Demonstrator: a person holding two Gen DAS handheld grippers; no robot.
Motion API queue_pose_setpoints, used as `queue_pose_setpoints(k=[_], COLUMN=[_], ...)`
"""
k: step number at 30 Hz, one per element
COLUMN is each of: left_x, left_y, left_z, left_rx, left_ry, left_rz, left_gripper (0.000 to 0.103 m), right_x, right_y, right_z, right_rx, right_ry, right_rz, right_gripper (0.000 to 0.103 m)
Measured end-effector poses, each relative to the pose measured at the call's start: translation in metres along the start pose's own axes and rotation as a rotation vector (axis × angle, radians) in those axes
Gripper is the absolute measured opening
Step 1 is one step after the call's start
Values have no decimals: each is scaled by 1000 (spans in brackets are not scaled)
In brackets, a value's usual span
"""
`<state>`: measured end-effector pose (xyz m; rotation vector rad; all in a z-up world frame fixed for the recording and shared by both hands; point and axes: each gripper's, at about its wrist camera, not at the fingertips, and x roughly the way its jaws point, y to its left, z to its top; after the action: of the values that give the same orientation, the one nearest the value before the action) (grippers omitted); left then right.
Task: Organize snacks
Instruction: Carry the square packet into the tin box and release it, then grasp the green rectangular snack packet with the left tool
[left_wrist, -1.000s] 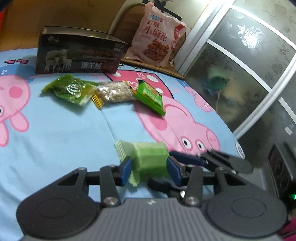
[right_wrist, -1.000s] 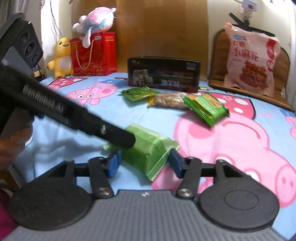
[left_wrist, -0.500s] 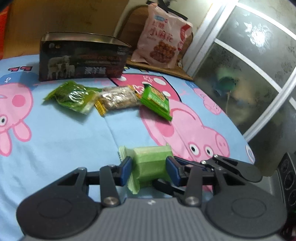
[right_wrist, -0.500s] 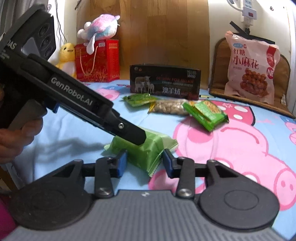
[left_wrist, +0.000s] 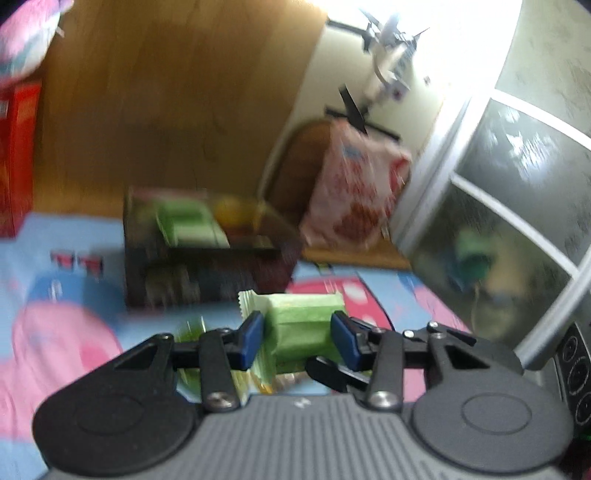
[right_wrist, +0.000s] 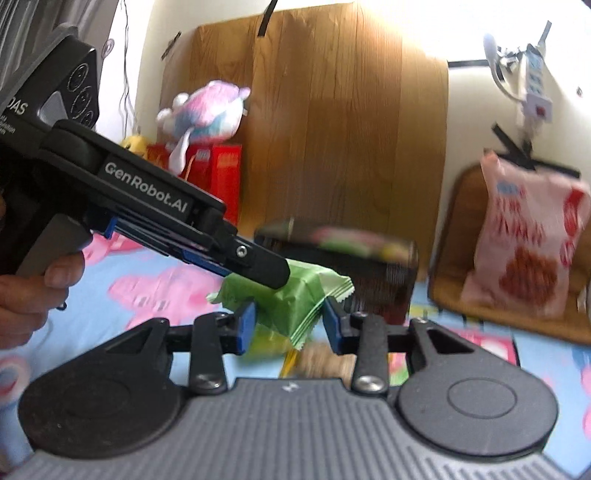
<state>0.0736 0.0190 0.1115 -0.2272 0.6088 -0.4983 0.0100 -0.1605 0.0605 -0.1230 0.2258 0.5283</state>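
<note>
Wood headboard panel (right_wrist: 332, 147) behind bed's far edge; cream wall (right_wrist: 465, 122) beside it; frosted sliding door (left_wrist: 517, 206) along right edge; glare top right.

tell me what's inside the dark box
In the dark box, the left wrist view shows a green packet and something yellow, both blurred. The front wall hides anything lower down.

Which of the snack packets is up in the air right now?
The light green wafer packet, gripped by both the left gripper and right gripper. Another green packet lies inside the dark box.
</note>
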Motion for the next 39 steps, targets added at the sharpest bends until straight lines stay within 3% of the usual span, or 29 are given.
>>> queue_pose_setpoints(k=[7, 11, 14, 18, 22, 27, 28, 32, 39], left_x=[62, 103, 123, 105, 73, 60, 59, 44, 5], left_y=[19, 30, 34, 35, 27, 19, 20, 21, 25], left_z=[63, 73, 69, 61, 39, -17, -28, -67, -100], left_rx=[-10, -37, -66, -86, -74, -115, -134, -189, -189], left_ry=[-40, -15, 4, -22, -28, 84, 114, 195, 182], left_rz=[55, 77, 106, 63, -4, -90, -102, -122, -75], left_gripper=[40, 40, 43, 43, 43, 43, 43, 41, 41], right_x=[77, 110, 111, 72, 26, 12, 10, -15, -25], right_y=[-39, -58, -62, -77, -112, -138, -133, -105, -24], right_z=[30, 32, 27, 21, -4, -55, -62, -76, -70], right_rx=[-34, -7, -9, 55, 261, 511, 551, 635, 573], right_ry=[-1, 39, 47, 38, 81, 254, 267, 222, 210], right_rz=[-59, -99, -148, -134, -143, -138, -113, -69, -1], right_gripper=[42, 48, 53, 53, 53, 49, 44, 44, 48])
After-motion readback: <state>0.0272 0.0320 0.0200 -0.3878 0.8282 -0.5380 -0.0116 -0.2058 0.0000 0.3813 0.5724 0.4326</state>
